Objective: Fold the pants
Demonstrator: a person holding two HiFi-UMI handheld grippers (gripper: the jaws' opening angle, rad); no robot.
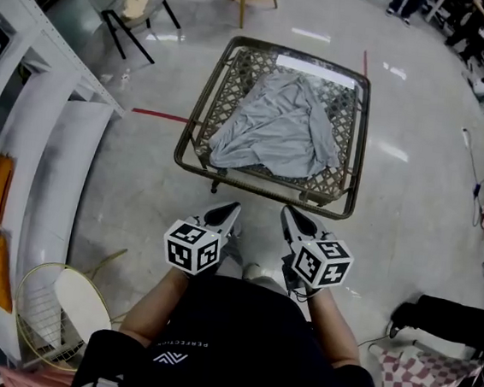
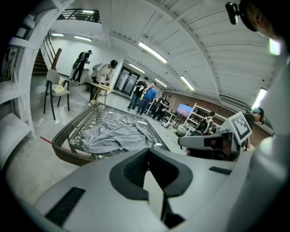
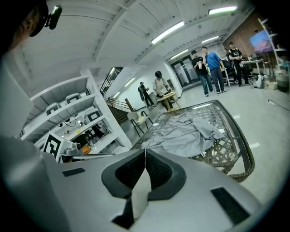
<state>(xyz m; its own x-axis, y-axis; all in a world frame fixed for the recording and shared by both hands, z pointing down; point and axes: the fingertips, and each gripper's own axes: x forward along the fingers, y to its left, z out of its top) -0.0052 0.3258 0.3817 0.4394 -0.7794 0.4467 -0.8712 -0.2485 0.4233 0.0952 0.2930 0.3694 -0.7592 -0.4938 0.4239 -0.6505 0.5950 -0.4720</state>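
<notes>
- Grey pants lie crumpled and unfolded on the wicker-framed table. They cover its middle and reach toward the near edge, and the far edge strip is bare.
- Left gripper: jaws together, nothing between them.
- Right gripper: jaws together, nothing between them.
- Both grippers sit side by side over the floor, just short of the table's near edge, tips pointing at it. Neither touches the pants or the table.
- A chair stands on the floor beyond the table's far left corner.
</notes>
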